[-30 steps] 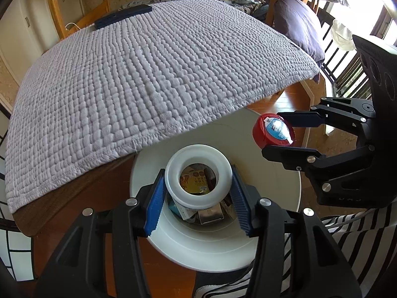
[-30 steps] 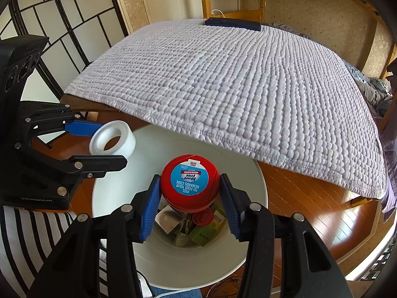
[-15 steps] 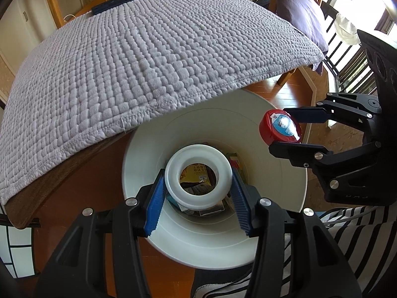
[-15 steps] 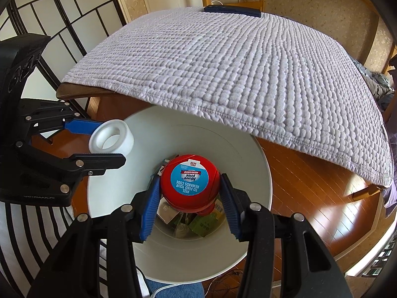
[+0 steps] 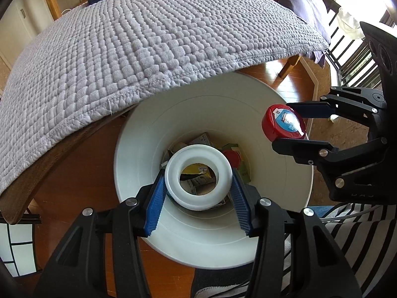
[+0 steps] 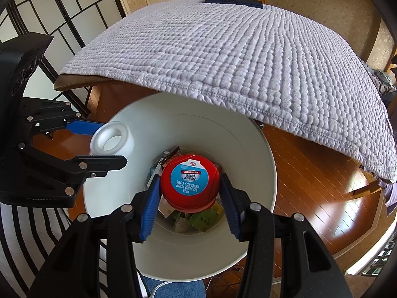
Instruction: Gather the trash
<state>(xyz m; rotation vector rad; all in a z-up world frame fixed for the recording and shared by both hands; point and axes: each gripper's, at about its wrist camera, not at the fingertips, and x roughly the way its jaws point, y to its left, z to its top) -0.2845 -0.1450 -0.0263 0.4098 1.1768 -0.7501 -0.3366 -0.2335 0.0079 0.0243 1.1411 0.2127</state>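
Note:
My left gripper (image 5: 198,183) is shut on a white plastic ring (image 5: 198,176), held over the mouth of a white round trash bin (image 5: 273,218). My right gripper (image 6: 190,186) is shut on a red cap with a blue label (image 6: 190,182), also above the bin (image 6: 248,149). Each wrist view shows the other gripper too: the right one (image 5: 289,128) with the red cap (image 5: 284,121) at the bin's right rim, the left one (image 6: 106,144) with the white ring (image 6: 113,140) at its left rim. Packets and a small red lid (image 5: 232,157) lie at the bin's bottom.
A table under a grey quilted cover (image 5: 148,44) overhangs the bin's far side. A dark blue flat object (image 6: 234,1) lies at its far edge. Wooden floor (image 6: 322,173) surrounds the bin. A striped rug (image 5: 347,223) lies near me, and a paper screen (image 6: 62,12) stands left.
Both grippers have sunk toward the bin with their loads. The bin's opening looks larger and more of its contents show. Both grips are unchanged.

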